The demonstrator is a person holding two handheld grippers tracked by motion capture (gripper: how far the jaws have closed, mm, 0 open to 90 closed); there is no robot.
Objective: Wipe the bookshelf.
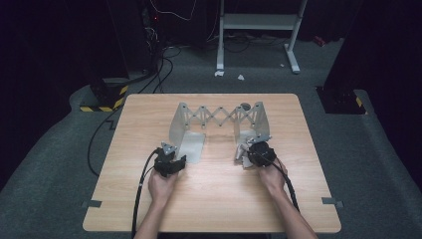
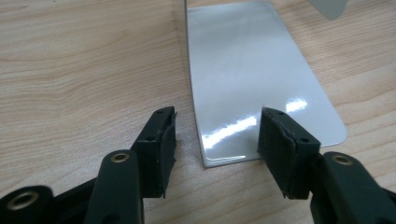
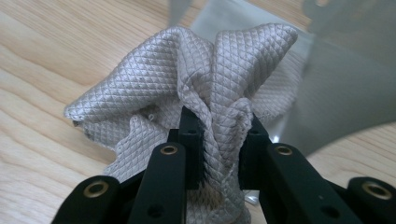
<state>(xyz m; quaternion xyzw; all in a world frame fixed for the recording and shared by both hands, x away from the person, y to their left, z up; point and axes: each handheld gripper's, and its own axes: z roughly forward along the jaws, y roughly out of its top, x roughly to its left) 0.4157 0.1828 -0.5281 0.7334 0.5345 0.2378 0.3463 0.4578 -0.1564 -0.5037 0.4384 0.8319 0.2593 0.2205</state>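
Note:
A grey metal folding rack [image 1: 219, 117] with a scissor lattice stands at the middle of the wooden table [image 1: 149, 209]. Its glossy left base plate [image 1: 191, 147] [image 2: 252, 79] lies flat on the wood. My left gripper [image 1: 178, 160] [image 2: 217, 135] is open, its pads apart on either side of the plate's near corner with nothing pressed between them. My right gripper [image 1: 251, 152] [image 3: 222, 135] is shut on a bunched grey quilted cloth [image 1: 242, 153] [image 3: 187, 79], beside the rack's right base plate [image 3: 345, 93]. The cloth's folds rise in front of the jaws and hide the pads' faces.
A white desk frame [image 1: 259, 22] stands on the floor beyond the table. Black cables [image 1: 99, 134] and a stand with yellow-black tape [image 1: 102, 102] sit at the back left. Bare wood stretches between my forearms and the table's near edge.

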